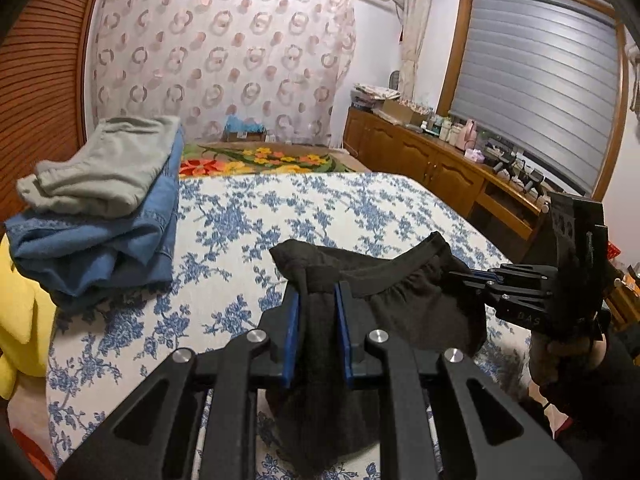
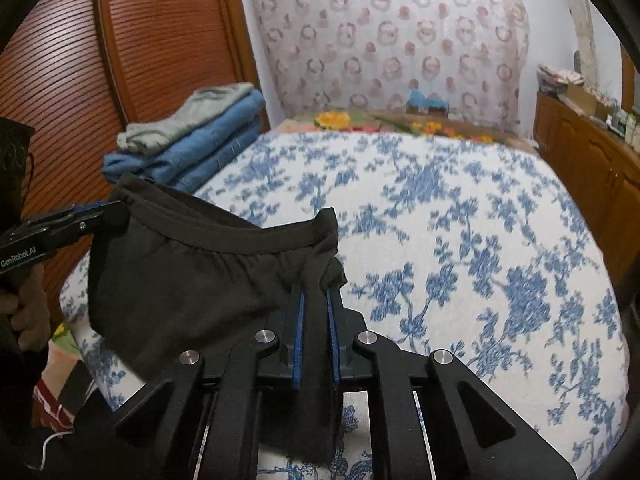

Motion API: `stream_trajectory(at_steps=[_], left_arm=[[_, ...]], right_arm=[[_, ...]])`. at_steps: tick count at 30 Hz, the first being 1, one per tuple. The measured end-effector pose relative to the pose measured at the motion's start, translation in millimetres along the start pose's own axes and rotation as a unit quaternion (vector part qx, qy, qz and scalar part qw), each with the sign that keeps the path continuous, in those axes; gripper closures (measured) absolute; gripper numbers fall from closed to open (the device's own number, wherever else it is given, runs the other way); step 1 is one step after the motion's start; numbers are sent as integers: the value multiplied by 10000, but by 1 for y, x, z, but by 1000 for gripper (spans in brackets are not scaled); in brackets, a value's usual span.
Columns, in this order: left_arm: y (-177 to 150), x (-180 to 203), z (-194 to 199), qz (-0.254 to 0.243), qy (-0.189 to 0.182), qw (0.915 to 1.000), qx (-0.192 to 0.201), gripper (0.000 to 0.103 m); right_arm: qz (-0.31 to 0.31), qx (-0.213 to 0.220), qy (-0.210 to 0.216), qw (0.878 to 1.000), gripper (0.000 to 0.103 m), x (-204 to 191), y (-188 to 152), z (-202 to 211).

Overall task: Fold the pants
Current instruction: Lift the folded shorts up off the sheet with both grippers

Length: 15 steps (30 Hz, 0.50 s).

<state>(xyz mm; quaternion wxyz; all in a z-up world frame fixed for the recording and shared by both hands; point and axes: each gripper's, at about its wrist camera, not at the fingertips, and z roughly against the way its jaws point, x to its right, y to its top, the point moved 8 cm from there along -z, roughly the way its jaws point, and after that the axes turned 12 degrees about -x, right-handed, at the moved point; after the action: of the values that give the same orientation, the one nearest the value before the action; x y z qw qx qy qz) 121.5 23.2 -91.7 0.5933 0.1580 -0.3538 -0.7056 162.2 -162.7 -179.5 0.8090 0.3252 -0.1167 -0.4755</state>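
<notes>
Gripping the black pants [image 1: 404, 300] by the waistband, left gripper [image 1: 318, 304] and right gripper [image 2: 316, 300] each clench one end, fabric stretched between their jaws above the bed [image 2: 460, 240].

Both views are fisheye and ride low, each looking forward along its own gripper's two fingers and tilted down over a bed with a blue-flowered cover [image 1: 360, 208], facing the far curtained wall [image 1: 224, 56]. The left wrist view sits at the left gripper [image 1: 318, 292], very near the black pants [image 1: 420, 304] pinched at its fingers, and takes in the right gripper [image 1: 472, 276] at its right edge. The right wrist view sits at the right gripper [image 2: 316, 300] and catches the left gripper [image 2: 108, 212] at its left edge. Both share the pants' waistband, the bed cover, the stack of folded clothes [image 2: 192, 140] at far left, and the wooden cabinet [image 1: 432, 164] on the right.
</notes>
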Motion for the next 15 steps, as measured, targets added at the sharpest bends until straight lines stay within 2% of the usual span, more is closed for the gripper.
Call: stream_trajectory(at_steps=[15], left_arm=[[26, -1, 37, -96, 138, 9984, 542, 89]], right_arm=[[387, 651, -121, 9971, 96, -16, 40, 43]])
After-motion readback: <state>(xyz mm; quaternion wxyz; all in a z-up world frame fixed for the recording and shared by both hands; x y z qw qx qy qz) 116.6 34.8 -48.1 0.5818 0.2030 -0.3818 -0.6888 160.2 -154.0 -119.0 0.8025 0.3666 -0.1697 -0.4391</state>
